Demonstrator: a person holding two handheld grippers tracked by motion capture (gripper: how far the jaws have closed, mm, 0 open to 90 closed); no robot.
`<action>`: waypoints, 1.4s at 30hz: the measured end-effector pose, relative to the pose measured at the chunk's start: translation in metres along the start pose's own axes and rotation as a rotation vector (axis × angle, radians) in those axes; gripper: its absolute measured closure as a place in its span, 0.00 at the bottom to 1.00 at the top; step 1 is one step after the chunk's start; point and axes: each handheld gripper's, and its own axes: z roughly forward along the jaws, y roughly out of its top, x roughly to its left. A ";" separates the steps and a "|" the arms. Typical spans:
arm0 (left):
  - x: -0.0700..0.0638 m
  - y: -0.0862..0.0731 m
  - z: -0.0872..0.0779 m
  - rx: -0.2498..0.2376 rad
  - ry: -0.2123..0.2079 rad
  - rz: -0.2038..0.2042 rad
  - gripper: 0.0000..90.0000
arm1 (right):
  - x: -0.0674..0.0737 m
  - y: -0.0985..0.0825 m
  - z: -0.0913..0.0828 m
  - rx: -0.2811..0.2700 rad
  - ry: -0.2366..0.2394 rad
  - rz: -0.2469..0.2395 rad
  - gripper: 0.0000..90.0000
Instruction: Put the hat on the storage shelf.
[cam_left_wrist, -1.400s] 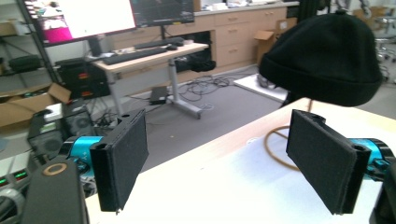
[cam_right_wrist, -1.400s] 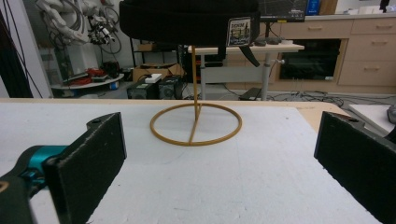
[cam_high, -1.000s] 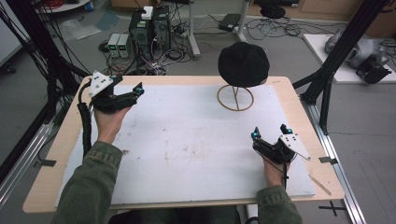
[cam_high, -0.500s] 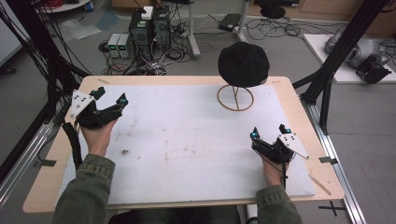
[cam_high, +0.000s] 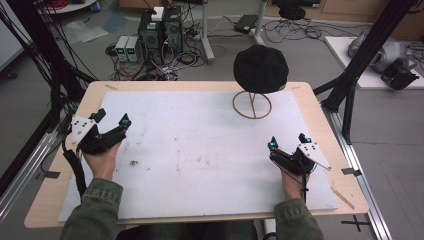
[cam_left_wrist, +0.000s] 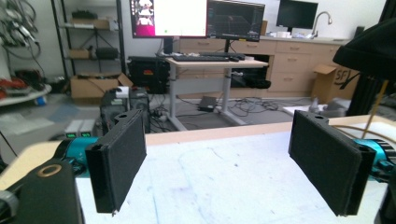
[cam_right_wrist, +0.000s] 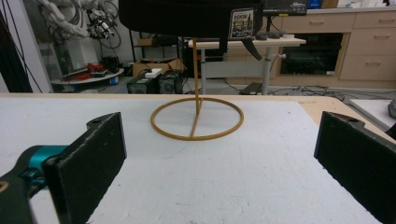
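White sheet (cam_high: 200, 150), scuffed with brown marks, over a pale wood table (cam_high: 345, 165). Grey floor beyond, strewn with cables; black computer towers (cam_high: 160, 30) at 12 o'clock past the far edge; black frame struts (cam_high: 360, 60) at 2 o'clock. In the left gripper view: monitors (cam_left_wrist: 196, 17) on a desk, wooden cabinets, cardboard boxes, a sink tap.

Black cap (cam_high: 260, 68) on a thin wooden stand with ring base (cam_high: 252, 104), at 1 o'clock on the sheet, upright. Small label (cam_right_wrist: 241, 22) hanging from the cap's edge in the right gripper view; print too blurred to read. Letters "SF" legible on a cardboard box (cam_left_wrist: 329, 79) in the left gripper view.

Left gripper (cam_high: 111, 120) at 9 o'clock, near the table's left edge, jaws spread wide, nothing between. Right gripper (cam_high: 288, 141) at 4 o'clock, jaws likewise wide and empty, pointing toward the stand, well apart from it.
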 end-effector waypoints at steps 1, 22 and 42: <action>0.001 -0.001 -0.002 -0.007 0.002 -0.015 0.21 | 0.000 0.000 0.000 0.002 0.001 0.000 0.01; 0.010 -0.044 -0.034 0.037 0.168 0.030 0.22 | 0.001 -0.001 0.000 0.005 -0.006 -0.022 0.01; 0.015 -0.049 -0.037 0.044 0.199 0.015 0.23 | 0.001 -0.001 -0.001 0.007 -0.004 -0.024 0.01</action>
